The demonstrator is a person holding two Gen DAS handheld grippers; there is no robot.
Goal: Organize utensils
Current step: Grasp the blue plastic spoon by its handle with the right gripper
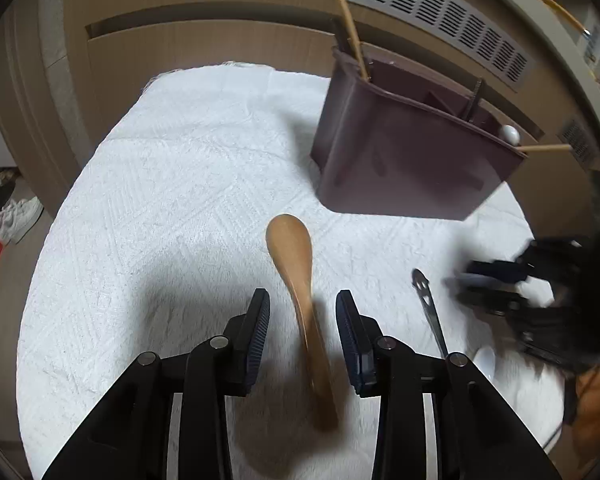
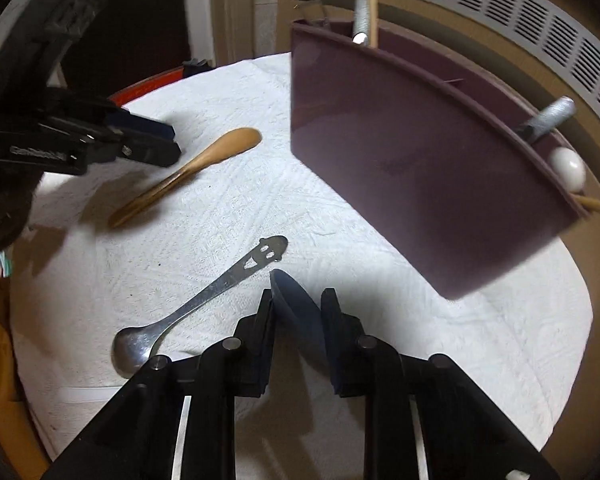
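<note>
white cloth (image 1: 180,200), left fingers (image 1: 256,320) apart astride wooden spoon (image 1: 296,276)

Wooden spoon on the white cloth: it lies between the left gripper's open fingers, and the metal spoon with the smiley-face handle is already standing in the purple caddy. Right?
Not quite. The metal spoon with the smiley-face handle is not in the purple plastic caddy; it lies flat on the white cloth, as the right wrist view shows. The wooden spoon does lie between the left gripper's open fingers.
</note>
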